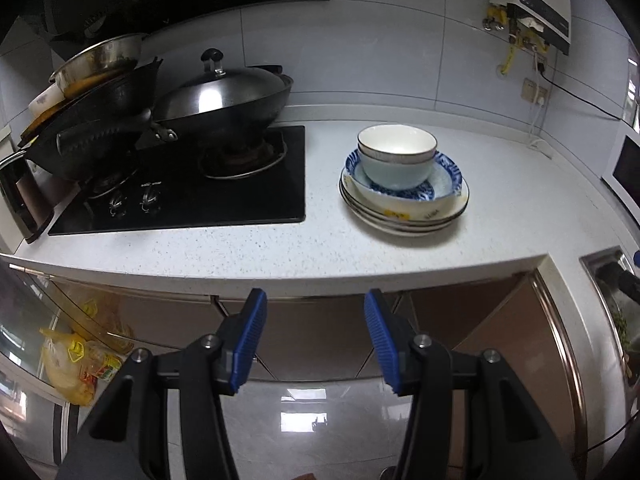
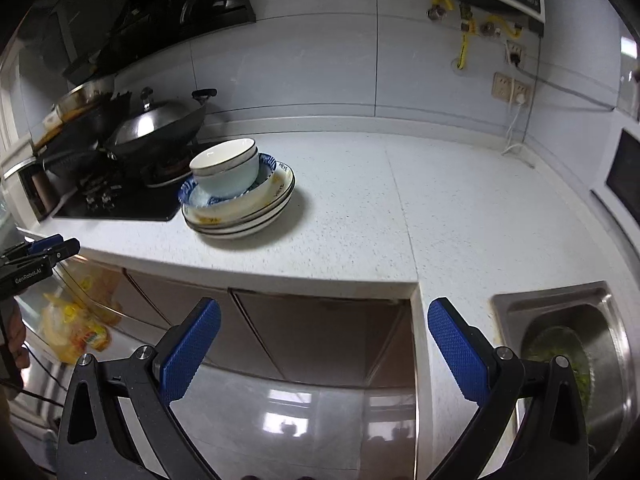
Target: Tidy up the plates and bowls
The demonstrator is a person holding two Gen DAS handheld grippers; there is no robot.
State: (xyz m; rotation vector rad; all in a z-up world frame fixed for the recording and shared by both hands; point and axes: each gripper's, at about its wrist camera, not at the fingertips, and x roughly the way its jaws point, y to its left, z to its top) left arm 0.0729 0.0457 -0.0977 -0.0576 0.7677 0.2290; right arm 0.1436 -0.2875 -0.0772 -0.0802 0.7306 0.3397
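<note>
A: Going left to right, what's where?

B: Wok (image 1: pixel 224 96) at ten o'clock. The stack (image 1: pixel 404 196) at one o'clock: bowls (image 1: pixel 396 156) nested on plates, likely for stability.

A: And the grippers?

B: Left gripper (image 1: pixel 315 336) and right gripper (image 2: pixel 324 344) both have fingers apart, empty, short of the counter (image 1: pixel 248 240), probably approaching.

The glossy white ceramic bowl (image 1: pixel 396 156) is gleaming on the speckled matt stone surface (image 1: pixel 240 240), beside the shiny steel wok lid (image 1: pixel 216 94).
</note>
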